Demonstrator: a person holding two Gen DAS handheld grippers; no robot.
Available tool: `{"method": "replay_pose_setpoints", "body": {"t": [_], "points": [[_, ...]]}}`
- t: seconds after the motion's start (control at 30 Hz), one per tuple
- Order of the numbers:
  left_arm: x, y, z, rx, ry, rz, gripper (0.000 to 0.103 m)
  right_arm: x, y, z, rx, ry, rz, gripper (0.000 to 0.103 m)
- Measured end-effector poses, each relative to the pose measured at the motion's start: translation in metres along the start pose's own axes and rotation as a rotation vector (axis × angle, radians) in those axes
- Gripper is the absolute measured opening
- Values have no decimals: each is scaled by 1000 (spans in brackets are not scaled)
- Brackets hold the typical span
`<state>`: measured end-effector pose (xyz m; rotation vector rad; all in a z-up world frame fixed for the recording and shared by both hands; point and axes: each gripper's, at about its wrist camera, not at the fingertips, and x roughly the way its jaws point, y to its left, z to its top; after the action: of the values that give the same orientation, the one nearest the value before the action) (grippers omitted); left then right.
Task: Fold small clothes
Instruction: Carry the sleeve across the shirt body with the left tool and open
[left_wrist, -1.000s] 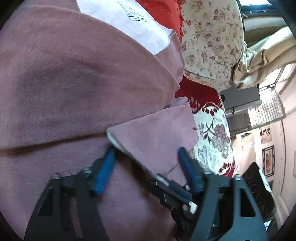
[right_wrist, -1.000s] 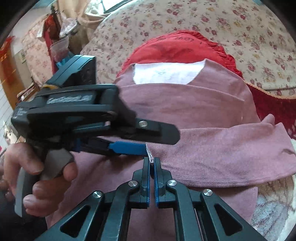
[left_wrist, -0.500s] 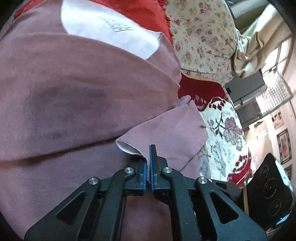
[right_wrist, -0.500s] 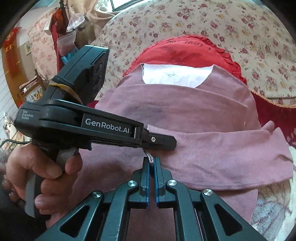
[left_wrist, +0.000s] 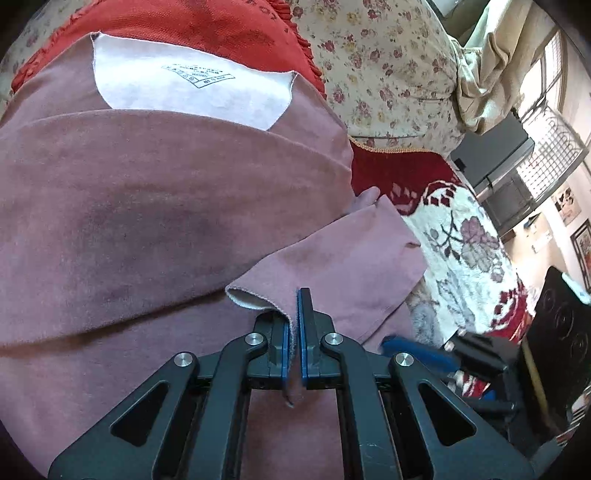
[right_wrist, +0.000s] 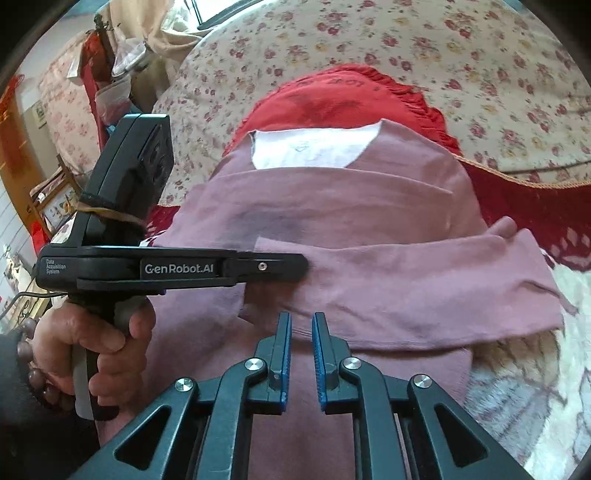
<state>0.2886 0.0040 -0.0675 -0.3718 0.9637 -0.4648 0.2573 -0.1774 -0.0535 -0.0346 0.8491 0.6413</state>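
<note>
— The pink shirt (right_wrist: 332, 206), where was it?
— On the red cushion (right_wrist: 332, 96). The left gripper (left_wrist: 293, 328) pinched its sleeve (left_wrist: 332, 266) edge; the right gripper (right_wrist: 300, 354) was opening, nothing between its jaws.

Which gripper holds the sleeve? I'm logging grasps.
The left gripper: it pinches the sleeve hem; the right gripper is opening, with nothing between.

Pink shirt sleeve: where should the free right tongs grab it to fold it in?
Grip the sleeve at its loose cuff end on the right, which overhangs the shirt. Bring the right tongs, jaws opening and empty, from that side.
</note>
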Motion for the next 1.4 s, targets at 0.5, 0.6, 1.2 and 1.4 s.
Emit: {"method": "replay_pose_setpoints", "body": {"t": [0.5,0.6,1.2,1.4], "points": [[-17,-10,6,21,-73,57,1,-70,-156,4,498,-125,-316,11],[-52,-20,19,83,-193,72,1,-71,-172,3,564,-117,-338,11],[-142,87,34,-125,-257,349,1,-20,-164,32,546,-43,-259,11],[-138,120,29,-220,-247,449,1,-9,-147,38,450,-4,-278,11]]}}
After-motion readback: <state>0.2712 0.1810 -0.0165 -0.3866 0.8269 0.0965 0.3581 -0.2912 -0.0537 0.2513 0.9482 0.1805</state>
